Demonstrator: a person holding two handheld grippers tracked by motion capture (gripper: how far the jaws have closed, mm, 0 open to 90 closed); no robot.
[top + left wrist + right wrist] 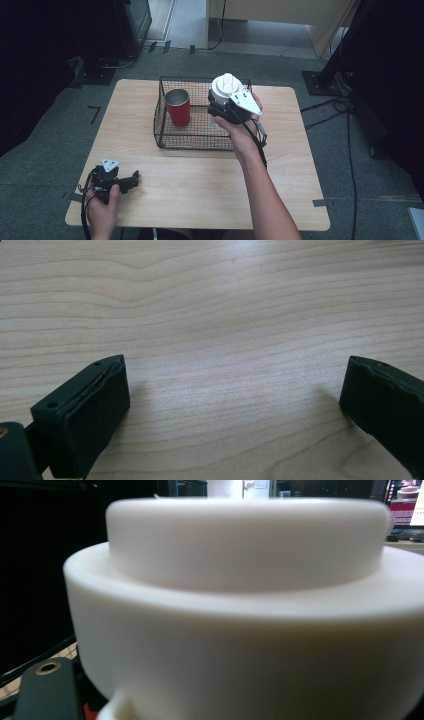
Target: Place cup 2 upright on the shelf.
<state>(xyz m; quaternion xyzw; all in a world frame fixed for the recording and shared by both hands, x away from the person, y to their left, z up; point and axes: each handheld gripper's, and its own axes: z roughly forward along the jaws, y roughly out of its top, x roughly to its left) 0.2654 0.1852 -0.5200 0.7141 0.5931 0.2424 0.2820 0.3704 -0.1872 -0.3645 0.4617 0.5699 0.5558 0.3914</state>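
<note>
A white-lidded container (pixel 226 86) hangs over the right side of a black wire basket (pixel 159 112), and my right gripper (pixel 221 104) is shut on it just below the lid. In the right gripper view the white stepped lid (pixel 245 605) sits very close and blurred, with one black jaw at the lower left. A red metal cup (pixel 178 107) stands upright in the basket's left half. My left gripper (pixel 133 181) rests on the wooden table (pixel 200 185) near its front left corner. It is open, with bare wood between its fingertips (pixel 90 410).
The basket stands at the middle back of the table. Grey carpet surrounds the table, with cables on the floor at the right (pixel 330 112) and dark stands at both back corners.
</note>
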